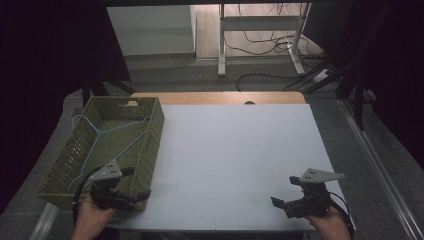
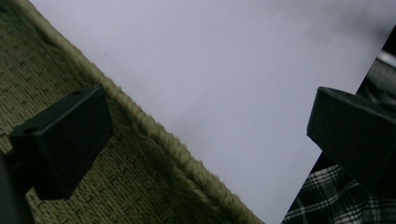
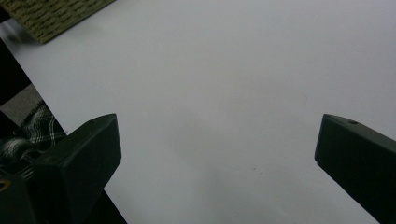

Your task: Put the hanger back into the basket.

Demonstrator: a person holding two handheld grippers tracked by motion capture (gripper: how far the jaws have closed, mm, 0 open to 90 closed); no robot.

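A light-blue hanger (image 1: 97, 142) lies in the olive basket (image 1: 154, 131) at the desk's (image 1: 235, 160) left edge, long axis running away from the person. The left gripper (image 1: 135, 184), fingers wide apart and empty, hovers by the basket's near corner, far nearer than the right gripper (image 1: 282, 192), likewise spread and empty.

An olive-green woven basket (image 1: 150, 131) sits at the bench's (image 1: 235, 160) left edge, long side running near to far. Inside it a pale blue wire hanger (image 1: 97, 136) lies flat, hook toward the far-left corner.

A white-topped bench (image 1: 240, 160) is seen, with an olive slatted basket (image 1: 150, 150) set at its left edge, overhanging it.
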